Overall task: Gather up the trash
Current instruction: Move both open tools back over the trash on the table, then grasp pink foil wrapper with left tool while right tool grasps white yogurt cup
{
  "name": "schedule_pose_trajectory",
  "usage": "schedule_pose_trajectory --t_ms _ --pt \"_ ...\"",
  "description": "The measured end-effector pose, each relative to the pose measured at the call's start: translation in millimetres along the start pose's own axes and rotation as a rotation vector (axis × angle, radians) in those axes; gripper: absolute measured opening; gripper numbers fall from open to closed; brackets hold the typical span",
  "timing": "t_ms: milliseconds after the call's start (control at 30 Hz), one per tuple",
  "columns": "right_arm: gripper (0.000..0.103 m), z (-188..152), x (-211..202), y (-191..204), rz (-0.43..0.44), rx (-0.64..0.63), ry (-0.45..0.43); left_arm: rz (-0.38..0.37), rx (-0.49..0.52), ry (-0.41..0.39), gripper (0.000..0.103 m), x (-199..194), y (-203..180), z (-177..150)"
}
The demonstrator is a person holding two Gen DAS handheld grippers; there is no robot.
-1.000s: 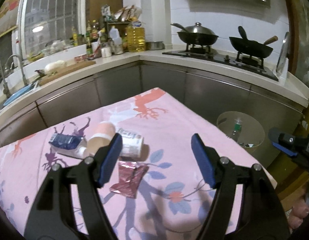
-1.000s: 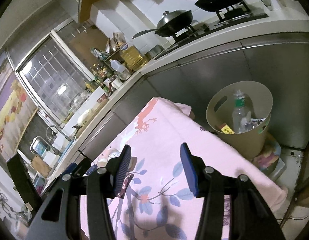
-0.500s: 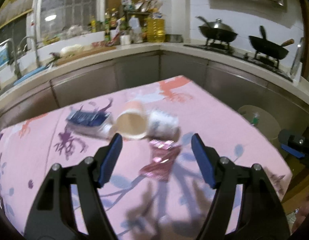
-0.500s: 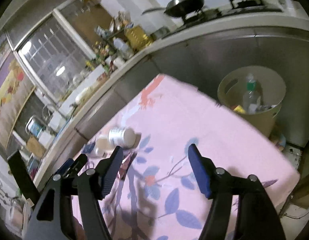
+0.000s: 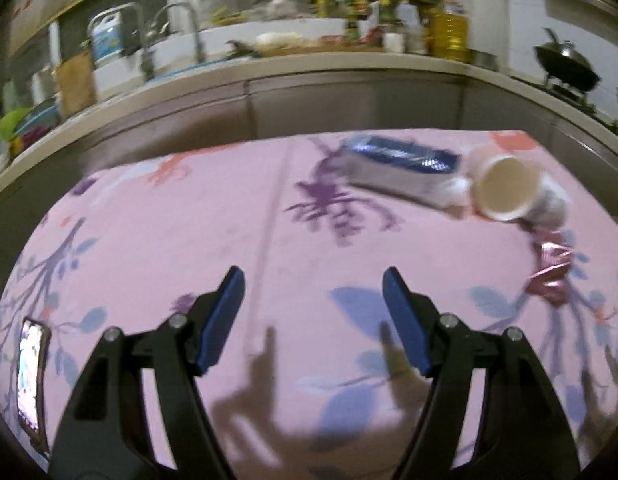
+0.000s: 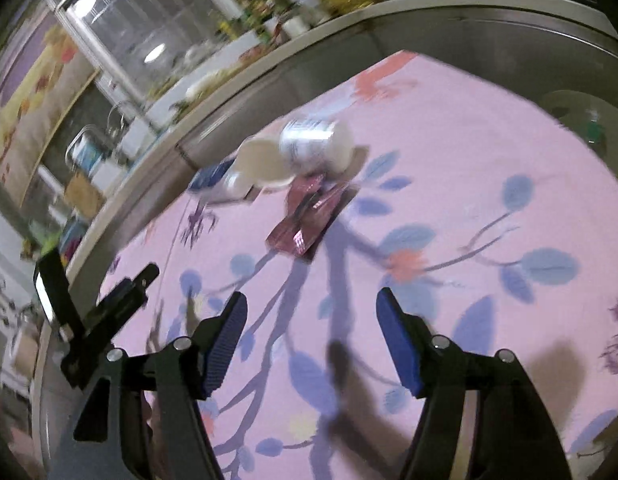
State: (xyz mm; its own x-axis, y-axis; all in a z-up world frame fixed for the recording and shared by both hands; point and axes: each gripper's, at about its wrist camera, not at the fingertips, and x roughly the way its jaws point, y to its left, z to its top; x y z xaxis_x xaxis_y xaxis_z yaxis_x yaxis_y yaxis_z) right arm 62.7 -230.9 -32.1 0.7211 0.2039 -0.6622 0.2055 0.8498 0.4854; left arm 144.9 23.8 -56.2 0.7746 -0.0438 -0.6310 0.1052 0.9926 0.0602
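Note:
A heap of trash lies on the pink floral tablecloth [image 5: 189, 232]: a blue packet [image 5: 401, 160], a tipped paper cup [image 5: 507, 188], a white tub [image 5: 555, 204] behind the cup, and a crumpled pink wrapper [image 5: 551, 272]. My left gripper [image 5: 313, 280] is open and empty, low over bare cloth, left of and nearer than the heap. My right gripper [image 6: 311, 300] is also open and empty. The pink wrapper [image 6: 309, 216] lies just beyond its fingertips, with the white tub [image 6: 317, 144], paper cup [image 6: 261, 164] and blue packet [image 6: 213, 176] further back.
A lit phone [image 5: 29, 376] lies at the cloth's left edge. A round bin [image 6: 589, 120] holding a bottle stands off the table's far right edge. The black frame of the left tool [image 6: 105, 316] shows beside the right gripper. Steel cabinets and a cluttered counter [image 5: 309, 68] run behind the table.
Both grippers swung left and dropped closer to the cloth. The trash heap slid to the right in the left wrist view. The right jaws stand wider than a second ago.

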Motion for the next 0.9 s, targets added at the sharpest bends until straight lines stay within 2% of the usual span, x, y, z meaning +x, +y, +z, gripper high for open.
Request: schedule_pose_trajectory --t_ms 367,500,900 --pt "0.062 2 30 50 0.011 -0.124 0.057 0.036 -0.066 0.031 0.069 19 35 -5" --pt "0.062 0 41 63 0.000 -0.155 0.066 0.010 -0.099 0.048 0.069 26 44 -3" --pt "0.062 -7 56 76 -0.037 -0.193 0.062 -0.029 -0.099 0.055 0.069 29 44 -6"
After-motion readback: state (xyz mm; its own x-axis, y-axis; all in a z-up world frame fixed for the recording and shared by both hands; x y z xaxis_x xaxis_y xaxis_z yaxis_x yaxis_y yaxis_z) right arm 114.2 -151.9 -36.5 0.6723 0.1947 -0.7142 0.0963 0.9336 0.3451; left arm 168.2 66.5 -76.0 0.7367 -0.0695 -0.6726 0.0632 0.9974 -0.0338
